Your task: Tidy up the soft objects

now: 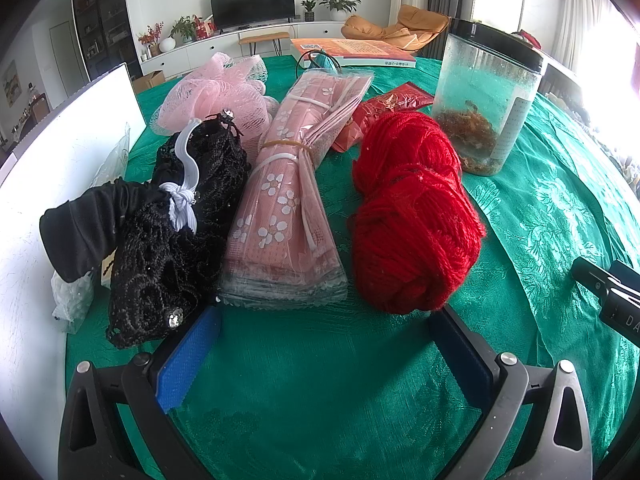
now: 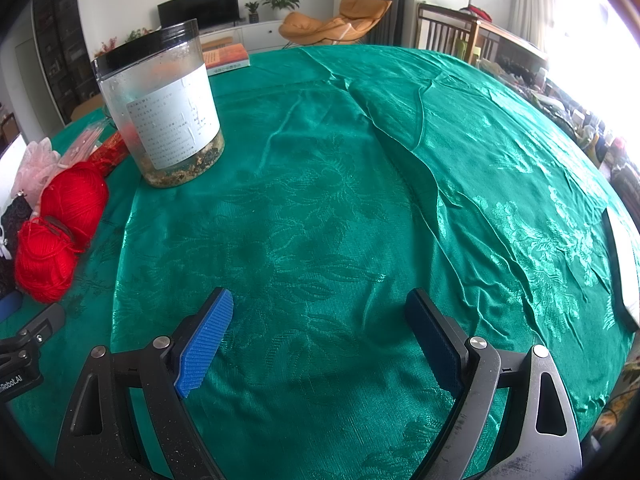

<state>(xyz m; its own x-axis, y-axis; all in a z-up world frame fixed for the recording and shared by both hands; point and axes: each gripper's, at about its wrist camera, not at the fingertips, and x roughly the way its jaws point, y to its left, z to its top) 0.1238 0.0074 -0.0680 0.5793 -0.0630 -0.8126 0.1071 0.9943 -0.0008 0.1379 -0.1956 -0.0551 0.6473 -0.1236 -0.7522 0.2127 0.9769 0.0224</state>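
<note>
A living room table draped in green [image 2: 320, 200], seen by us from two low angles.

We see a clear jar [image 1: 486, 100] with a black lid and brownish dregs, an orange book [image 1: 352, 52] at the far edge, a white board [image 1: 60, 152] on the left, and beyond them a television [image 1: 252, 2], potted plants [image 1: 339, 0] and a tan lounge chair [image 1: 400, 28].

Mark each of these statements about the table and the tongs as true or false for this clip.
1. Both tongs are open and hold nothing. True: the left tongs and the right tongs gape over bare green tablecloth.
2. The red yarn lies right of the pink mask pack. True.
3. The clear jar lies on its side. False: it stands upright, black lid on.
4. The black lace bundle sits between the yarn and the jar. False: it lies left of the mask pack.
5. The pink mesh pouf is in the jar. False: it rests on the cloth.
</note>
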